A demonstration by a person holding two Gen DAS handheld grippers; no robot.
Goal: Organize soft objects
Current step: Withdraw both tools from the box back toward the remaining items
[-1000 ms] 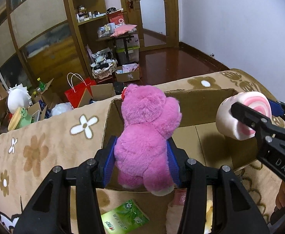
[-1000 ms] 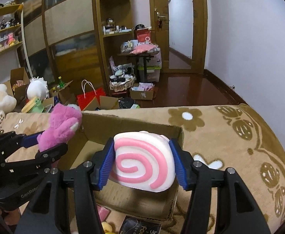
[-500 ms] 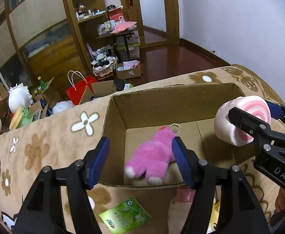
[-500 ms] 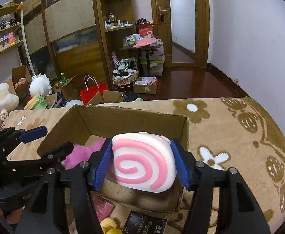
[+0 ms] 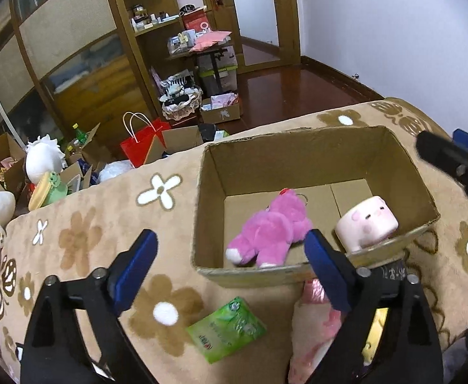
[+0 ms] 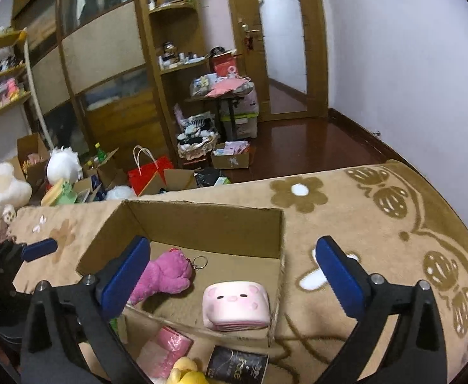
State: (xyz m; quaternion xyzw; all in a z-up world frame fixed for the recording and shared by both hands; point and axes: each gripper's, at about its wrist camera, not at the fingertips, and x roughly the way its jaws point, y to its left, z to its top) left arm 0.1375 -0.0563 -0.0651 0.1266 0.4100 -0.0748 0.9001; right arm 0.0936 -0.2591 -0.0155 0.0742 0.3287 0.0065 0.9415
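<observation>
Now both claws are spread wide and empty. Left claw (image 5: 229, 267) hangs over the near-left corner of the cardboard box (image 5: 317, 156), blue pads apart; right claw (image 6: 234, 275) sits over the box's near side (image 6: 202, 220), pads likewise apart, nothing between them. In the left wrist view the right claw's black finger with a blue pad pokes in at the right edge.

Box stands open-topped on a tan carpet with brown and white flowers (image 5: 157, 192). Two soft toys lie on the box floor:
- pink plush bear (image 5: 267, 228) on its side, left of centre, metal key ring (image 6: 199, 261) at its head end
- pale pink pig-face cushion (image 5: 365, 224) to the bear's right, near the front-right corner (image 6: 235, 305), face towards the right wrist camera

The two are close to each other; contact can't be judged

Outside the box, in front of its near wall on the carpet: green packet (image 5: 227, 332), pink wrapped bundle (image 6: 167, 348), yellow plush (image 6: 186, 374) only partly in frame, black packet with pale lettering (image 6: 237, 368)

Beyond the carpet edge: red paper bag with white handles (image 5: 141, 144), open cartons, white fluffy plush (image 5: 43, 160), wooden shelving, dark wood floor
</observation>
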